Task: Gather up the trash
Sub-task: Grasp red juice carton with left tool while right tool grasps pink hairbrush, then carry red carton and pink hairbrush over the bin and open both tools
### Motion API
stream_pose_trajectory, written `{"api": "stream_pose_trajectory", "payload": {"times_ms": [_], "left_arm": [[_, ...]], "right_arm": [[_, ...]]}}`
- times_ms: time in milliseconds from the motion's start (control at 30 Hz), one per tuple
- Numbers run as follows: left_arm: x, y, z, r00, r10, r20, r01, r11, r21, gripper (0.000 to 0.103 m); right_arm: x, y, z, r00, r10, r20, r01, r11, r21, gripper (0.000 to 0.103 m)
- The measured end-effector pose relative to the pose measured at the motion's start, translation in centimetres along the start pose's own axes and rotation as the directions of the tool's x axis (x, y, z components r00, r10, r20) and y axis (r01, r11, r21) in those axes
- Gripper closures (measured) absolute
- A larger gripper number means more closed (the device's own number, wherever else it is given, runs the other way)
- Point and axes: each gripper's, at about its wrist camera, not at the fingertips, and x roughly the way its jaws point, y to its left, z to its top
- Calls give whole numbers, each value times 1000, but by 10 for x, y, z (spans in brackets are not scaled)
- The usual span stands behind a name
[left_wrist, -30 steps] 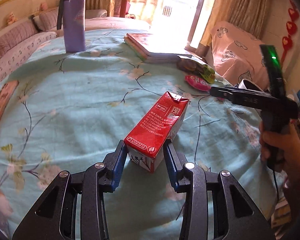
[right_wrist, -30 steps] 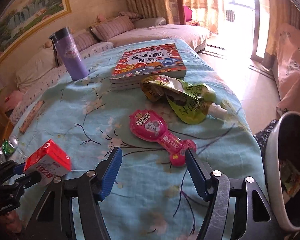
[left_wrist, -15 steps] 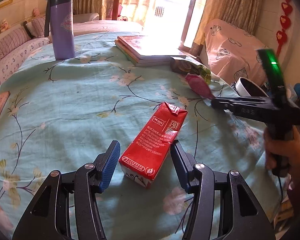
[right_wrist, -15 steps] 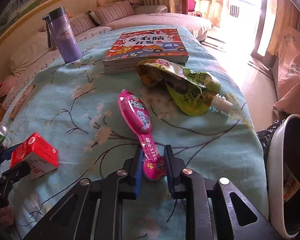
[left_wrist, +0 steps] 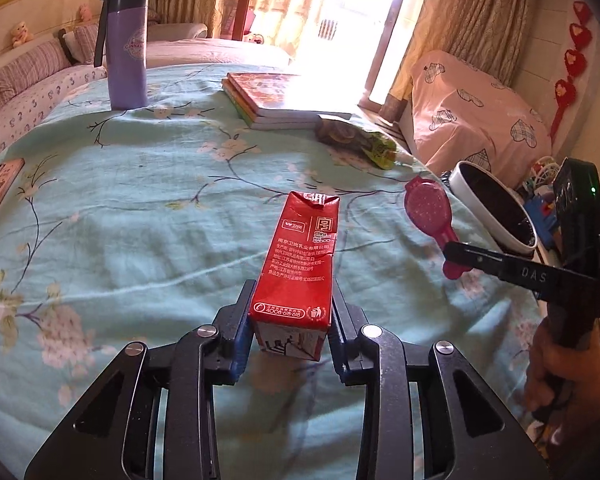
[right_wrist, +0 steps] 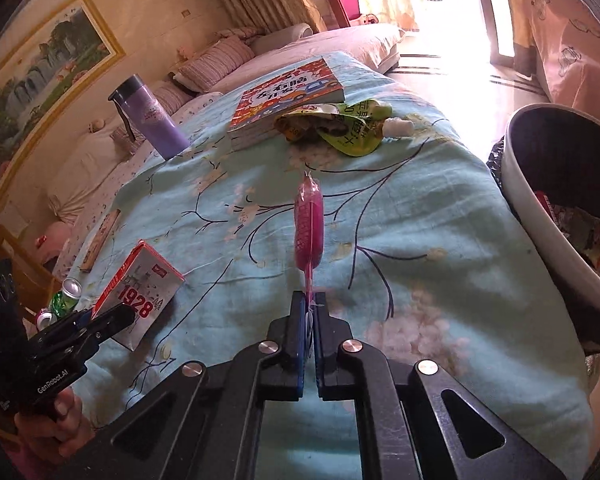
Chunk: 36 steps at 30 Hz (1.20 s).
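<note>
The left gripper (left_wrist: 290, 322) has its jaws closed against the two sides of a red milk carton (left_wrist: 300, 260); they have just been closing, and the blue pads now press the near end of the box. The carton is a tall waxed-card brick, creased near its folded top, printed with white Chinese text and "4008-618-618" along its lower edge; from the right wrist view its white face reads "1928" in red. It points away from the camera above the cloth.

The right gripper (right_wrist: 309, 316) has its jaws shut almost completely on the thin stem of a pink snack wrapper (right_wrist: 309, 224), a glossy, dotted plastic packet shaped like a paddle with a round head. The wrapper sticks out ahead of the jaws, lifted off the cloth.

Both items sit over a worktop covered in a soft teal cloth (left_wrist: 140, 208) printed with branches and pale blossoms. Further back lies a crumpled green foil pouch (right_wrist: 348, 128) with a white spout, touching a stack of glossy children's books (right_wrist: 288, 96). A lilac steel flask (left_wrist: 126, 52) with a dark lid stands upright, marked "CINNAM…". A round white bin (right_wrist: 556, 240) with a dark liner stands beside the worktop's edge, printed wrappers inside
</note>
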Motion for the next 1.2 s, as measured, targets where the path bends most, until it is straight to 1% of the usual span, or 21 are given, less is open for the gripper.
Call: {"api": "stream_pose_trajectory", "payload": {"times_ms": [133,267,467,667,900,1200], "left_arm": [[-1,-30,-5,1000,-6,14,6,1000,0,73],[3,-69,-8,1000,-21,13,20,999,35,73],[9,-128,-7,999,-33,5,32,993,114,73],[13,-170,-4,999,-36,0,36,984,172,73],[14,-198,-2,999,-34,4,32,976,215,73],[12,-221,8,999,-40,30,31,968,249,73]], "right_arm": [[-21,-10,-9,1000,21,21,-21,1000,0,100],[-42,-29,-17,998,29,47,-30,999,20,100],[-76,-58,-28,995,12,95,-17,999,50,100],[-102,-80,-38,989,-11,144,0,997,81,100],[-122,-98,-43,981,-26,193,5,994,110,100],[-139,-115,-41,970,-51,236,17,990,143,100]]}}
